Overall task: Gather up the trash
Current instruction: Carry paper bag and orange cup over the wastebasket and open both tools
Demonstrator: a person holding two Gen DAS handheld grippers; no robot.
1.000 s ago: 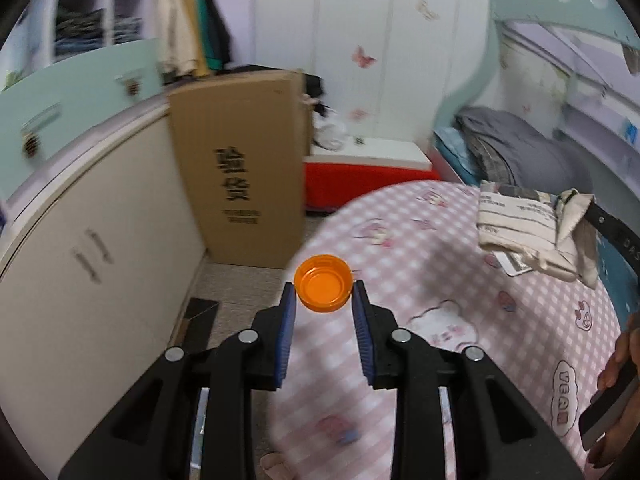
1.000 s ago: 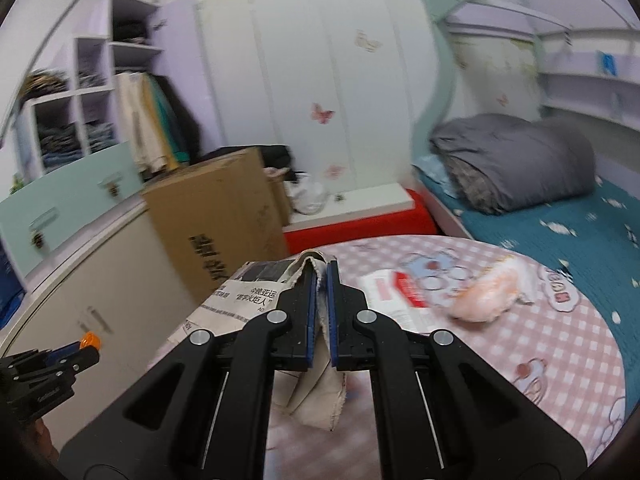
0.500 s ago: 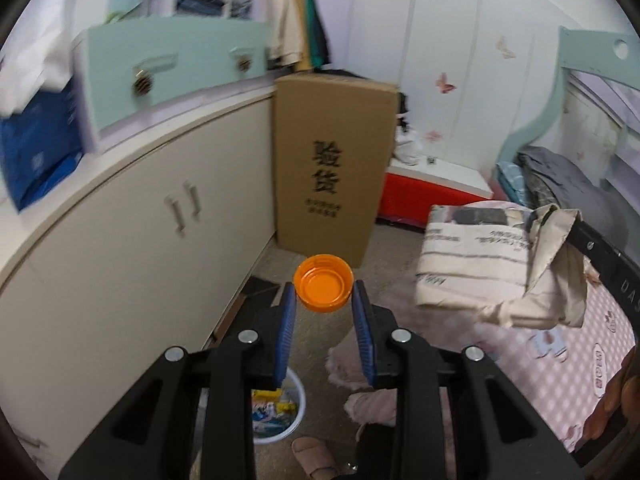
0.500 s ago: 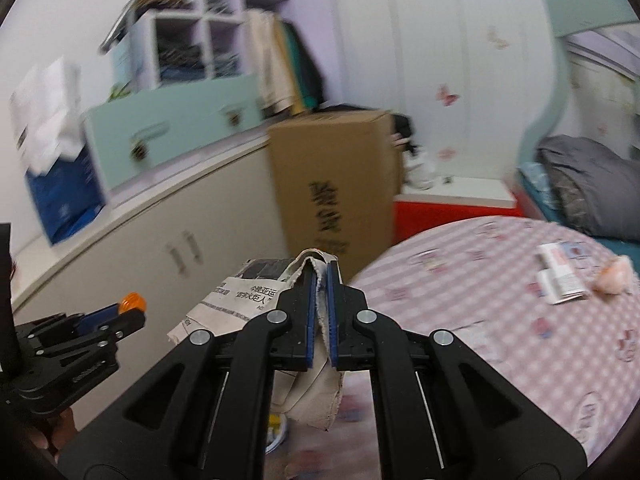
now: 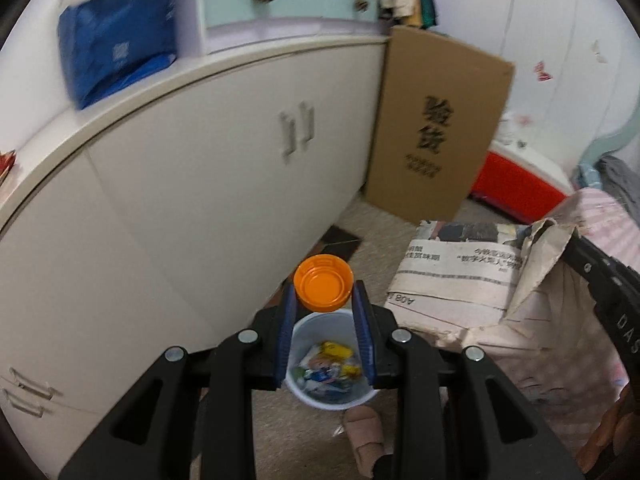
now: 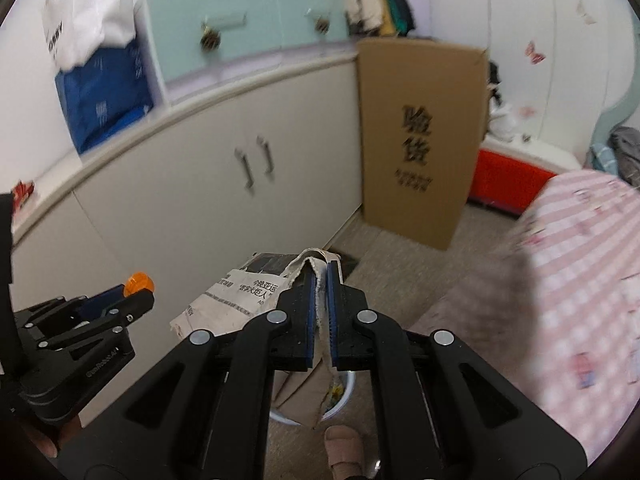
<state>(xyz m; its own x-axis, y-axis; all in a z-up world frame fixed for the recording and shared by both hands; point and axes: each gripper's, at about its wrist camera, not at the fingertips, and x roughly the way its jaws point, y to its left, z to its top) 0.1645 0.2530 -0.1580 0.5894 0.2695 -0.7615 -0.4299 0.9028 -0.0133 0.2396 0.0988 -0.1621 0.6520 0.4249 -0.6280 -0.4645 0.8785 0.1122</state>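
The left tongs grip a round orange plastic bottle cap by its rim, one blue pad on each side, with its hollow side toward the camera. Seen from the left wrist, the cap sits directly above a small white plastic waste bin on the floor; the bin shows between the jaws and holds mixed coloured wrappers. A toe in a beige slipper lies just beside the bin's near rim.

The right tongs are pinched nearly together on a fold of crumpled newspaper with a torn beige edge. The paper hangs below the jaws, and its lower part drapes over the same white bin, only partly visible behind the tool. In the right wrist view the left tongs appear at the lower left, with the orange cap at their tip, to the left of the newspaper and apart from it.

To the right, the bench under a pink checked cloth stands near the bin. Further back, a cream cabinet with paired handles runs along the left; a blue package rests on its top. A tall brown cardboard box with black printed characters stands upright on the floor against the cabinet's end. Behind it is a red low unit with a white top.
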